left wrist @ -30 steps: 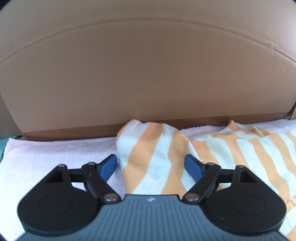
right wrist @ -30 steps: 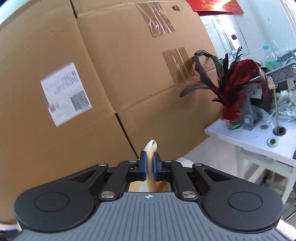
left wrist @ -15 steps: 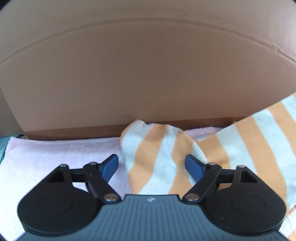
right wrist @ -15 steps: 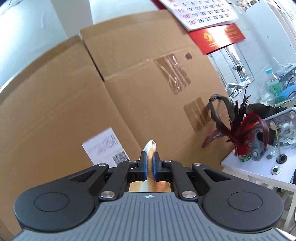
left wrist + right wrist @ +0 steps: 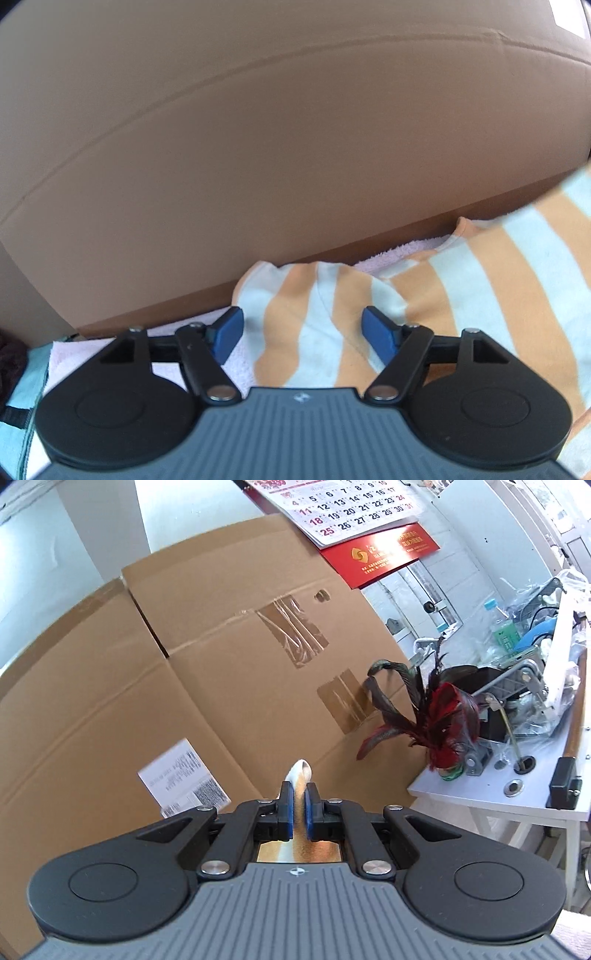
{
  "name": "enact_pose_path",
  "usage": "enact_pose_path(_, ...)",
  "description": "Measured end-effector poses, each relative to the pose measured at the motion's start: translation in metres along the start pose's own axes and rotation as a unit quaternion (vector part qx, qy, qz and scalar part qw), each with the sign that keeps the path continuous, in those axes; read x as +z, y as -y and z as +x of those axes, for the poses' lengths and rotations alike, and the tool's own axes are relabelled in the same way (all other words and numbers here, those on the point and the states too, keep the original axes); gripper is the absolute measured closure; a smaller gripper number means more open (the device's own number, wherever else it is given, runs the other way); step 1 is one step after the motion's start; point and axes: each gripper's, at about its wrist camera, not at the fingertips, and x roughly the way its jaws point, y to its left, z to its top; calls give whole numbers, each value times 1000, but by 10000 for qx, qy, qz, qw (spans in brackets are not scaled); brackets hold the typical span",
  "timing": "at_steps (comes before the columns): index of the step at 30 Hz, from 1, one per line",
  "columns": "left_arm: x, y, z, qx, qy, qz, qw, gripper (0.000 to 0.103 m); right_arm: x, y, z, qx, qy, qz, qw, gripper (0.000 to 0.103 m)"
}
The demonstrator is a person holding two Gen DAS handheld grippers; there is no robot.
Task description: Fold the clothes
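On pink towel (image 5: 229, 363) by box (image 5: 258, 147), shirt (image 5: 314, 332) sleeve lies between our closing left gripper (image 5: 303, 334) jaws, untouched. Right gripper (image 5: 299, 810) pinches shirt edge aloft. Risk: left grabs towel too; right's thin pinch slips.

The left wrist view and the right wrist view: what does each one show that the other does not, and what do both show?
Only the left wrist view shows the left gripper, its jaws closing around a sleeve of the orange-and-white striped shirt without pressing it, and the pink towel under the shirt.

Only the right wrist view shows the right gripper shut on a fold of the shirt, the wall calendar, the red-and-black feathers and the white table.

Both show the shirt and the cardboard box.
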Motion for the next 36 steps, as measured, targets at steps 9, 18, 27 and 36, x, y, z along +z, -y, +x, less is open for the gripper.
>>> enact_pose_path(9,26,22,-8,-281,254,477,9981,61,-16,4,14,186,-520,50,9985,96)
enact_pose_path(18,19,65,17,-306,227,1201,9920,82,7,-18,7,1084,-509,381,9921,96)
enact_pose_path(27,31,14,0,-1059,134,975,9895,85,21,-59,3,2395,-1107,527,9631,96)
enact_pose_path(36,7,-16,11,-1292,-158,605,9896,88,-1,-150,-6,3284,-1512,39,9324,96)
